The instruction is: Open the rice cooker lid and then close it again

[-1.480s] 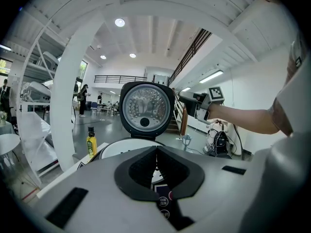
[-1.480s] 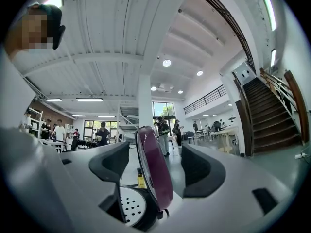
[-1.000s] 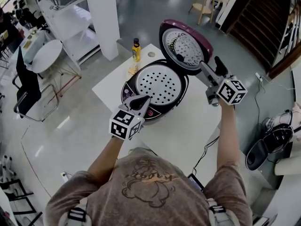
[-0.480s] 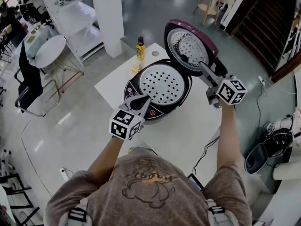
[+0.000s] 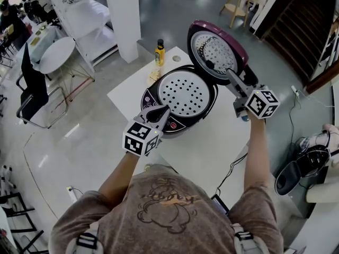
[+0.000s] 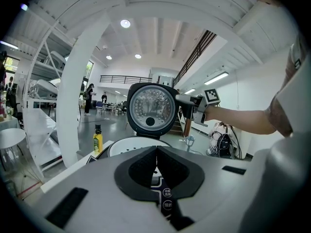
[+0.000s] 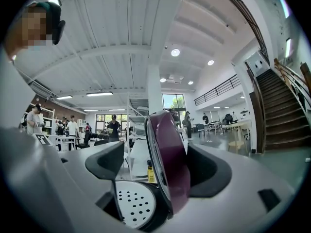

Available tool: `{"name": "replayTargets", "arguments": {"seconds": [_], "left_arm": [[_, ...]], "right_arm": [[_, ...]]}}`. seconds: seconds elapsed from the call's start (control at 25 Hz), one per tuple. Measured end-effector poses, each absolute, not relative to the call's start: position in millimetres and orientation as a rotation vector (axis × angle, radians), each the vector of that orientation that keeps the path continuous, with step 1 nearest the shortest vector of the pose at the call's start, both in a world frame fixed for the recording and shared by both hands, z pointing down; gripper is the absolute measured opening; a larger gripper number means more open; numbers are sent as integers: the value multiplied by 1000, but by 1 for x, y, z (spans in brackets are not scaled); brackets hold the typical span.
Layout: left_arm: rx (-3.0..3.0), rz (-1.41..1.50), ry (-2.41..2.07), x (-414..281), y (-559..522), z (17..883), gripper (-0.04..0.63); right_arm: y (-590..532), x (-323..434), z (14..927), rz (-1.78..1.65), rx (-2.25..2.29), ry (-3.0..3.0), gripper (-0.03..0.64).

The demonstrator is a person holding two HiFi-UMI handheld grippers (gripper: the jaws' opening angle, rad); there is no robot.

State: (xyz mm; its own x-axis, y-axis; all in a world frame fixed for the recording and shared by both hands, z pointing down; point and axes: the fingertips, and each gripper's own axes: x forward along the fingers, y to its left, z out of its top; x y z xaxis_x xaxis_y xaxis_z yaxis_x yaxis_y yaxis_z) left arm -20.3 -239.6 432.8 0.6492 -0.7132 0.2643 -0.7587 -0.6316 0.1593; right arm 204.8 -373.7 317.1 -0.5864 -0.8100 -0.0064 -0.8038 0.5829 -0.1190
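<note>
A dark rice cooker (image 5: 159,123) stands on the white table (image 5: 212,147) with a perforated white tray (image 5: 184,92) showing in its pot. Its maroon lid (image 5: 217,49) stands raised at the back right. My right gripper (image 5: 237,77) is open, its jaws straddling the lid's rim; in the right gripper view the lid (image 7: 170,164) passes between the pads (image 7: 104,161) with a gap on the left side. My left gripper (image 5: 159,113) is shut and empty, over the cooker's front control panel (image 6: 166,198). In the left gripper view the lid (image 6: 150,108) faces me.
A yellow bottle (image 5: 159,52) and a small packet (image 5: 154,75) sit at the table's far corner behind the cooker. A white pillar (image 5: 127,20) stands beyond. A cable (image 5: 230,171) hangs off the table's right edge. A round table and chair (image 5: 37,83) are at the left.
Almost nothing: the head view has shifted slightly, and both grippers keep their places against the cooker and the raised lid.
</note>
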Motion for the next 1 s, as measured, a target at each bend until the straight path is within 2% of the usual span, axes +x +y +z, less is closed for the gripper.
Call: {"name": "replayTargets", "arguments": {"seconds": [1.0], "left_arm": [[2620,241,-1144,-23,-230,431,21]], "right_arm": [[-328,167,325,-104,-1342,2808,399]]}}
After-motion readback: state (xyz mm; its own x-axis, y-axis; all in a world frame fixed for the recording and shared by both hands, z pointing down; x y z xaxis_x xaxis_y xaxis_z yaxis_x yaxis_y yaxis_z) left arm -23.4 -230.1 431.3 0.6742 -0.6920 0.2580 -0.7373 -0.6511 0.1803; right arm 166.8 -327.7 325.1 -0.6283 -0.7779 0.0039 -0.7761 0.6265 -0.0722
